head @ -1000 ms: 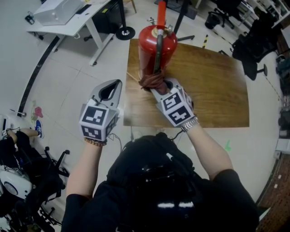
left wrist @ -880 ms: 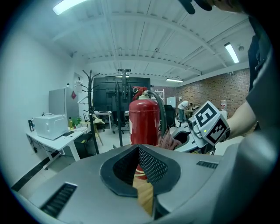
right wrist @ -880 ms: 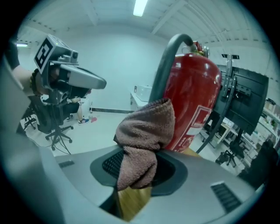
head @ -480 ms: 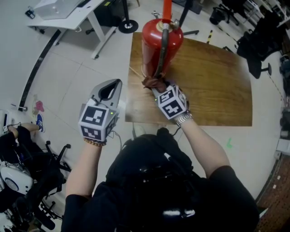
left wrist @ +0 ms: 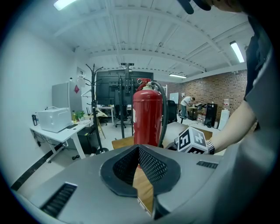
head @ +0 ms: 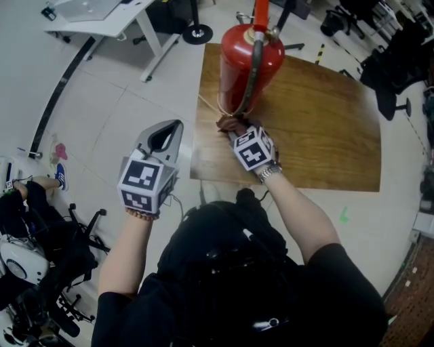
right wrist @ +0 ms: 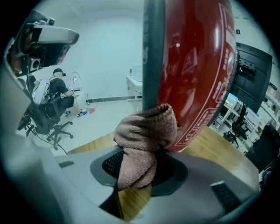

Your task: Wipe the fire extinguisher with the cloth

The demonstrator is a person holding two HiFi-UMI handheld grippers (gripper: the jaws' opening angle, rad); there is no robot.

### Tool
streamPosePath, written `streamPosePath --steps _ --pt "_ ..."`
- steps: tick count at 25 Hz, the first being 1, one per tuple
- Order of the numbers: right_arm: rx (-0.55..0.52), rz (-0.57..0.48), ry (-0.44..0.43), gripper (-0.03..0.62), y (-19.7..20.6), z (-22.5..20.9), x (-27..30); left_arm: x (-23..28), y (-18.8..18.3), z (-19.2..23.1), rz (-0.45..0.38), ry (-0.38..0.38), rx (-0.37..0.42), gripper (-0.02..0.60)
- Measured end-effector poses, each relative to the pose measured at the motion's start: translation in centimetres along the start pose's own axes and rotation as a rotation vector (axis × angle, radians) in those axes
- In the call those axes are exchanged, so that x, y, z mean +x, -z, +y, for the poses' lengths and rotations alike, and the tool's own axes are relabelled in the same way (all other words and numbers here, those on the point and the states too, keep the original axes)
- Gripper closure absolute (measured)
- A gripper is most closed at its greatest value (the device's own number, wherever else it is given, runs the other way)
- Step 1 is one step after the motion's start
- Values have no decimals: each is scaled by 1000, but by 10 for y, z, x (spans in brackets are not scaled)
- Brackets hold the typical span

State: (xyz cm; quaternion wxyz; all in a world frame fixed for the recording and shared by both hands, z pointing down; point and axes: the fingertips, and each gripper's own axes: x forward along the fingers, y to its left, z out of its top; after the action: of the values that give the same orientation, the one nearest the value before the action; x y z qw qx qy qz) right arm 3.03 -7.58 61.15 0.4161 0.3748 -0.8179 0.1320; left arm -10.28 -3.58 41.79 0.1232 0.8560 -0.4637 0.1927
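A red fire extinguisher (head: 251, 64) with a black hose (head: 252, 74) stands upright on a wooden board (head: 325, 129) on the floor. My right gripper (head: 237, 130) is shut on a bunched brown cloth (head: 230, 123), pressed low against the cylinder near its base. In the right gripper view the cloth (right wrist: 144, 140) bulges from the jaws against the red body (right wrist: 197, 65) and hose (right wrist: 153, 52). My left gripper (head: 165, 137) is shut and holds nothing; it hangs over the floor left of the board. The left gripper view shows the extinguisher (left wrist: 147, 116) ahead of it.
A white desk (head: 102, 13) stands at the back left, and a coat rack (left wrist: 94, 109) beside it. Black office chairs (head: 400, 61) crowd the right. Dark equipment (head: 34, 251) lies on the floor at the lower left. A seated person (right wrist: 59, 94) is behind.
My right gripper has slid down the extinguisher's side with the cloth, from mid-body to near the base. The left gripper has hardly moved.
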Motion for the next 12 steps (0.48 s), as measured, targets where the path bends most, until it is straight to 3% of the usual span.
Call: streamPosePath --steps 12 --pt "12 71 8 437 23 3 35 -7 12 7 27 -20 -11 581"
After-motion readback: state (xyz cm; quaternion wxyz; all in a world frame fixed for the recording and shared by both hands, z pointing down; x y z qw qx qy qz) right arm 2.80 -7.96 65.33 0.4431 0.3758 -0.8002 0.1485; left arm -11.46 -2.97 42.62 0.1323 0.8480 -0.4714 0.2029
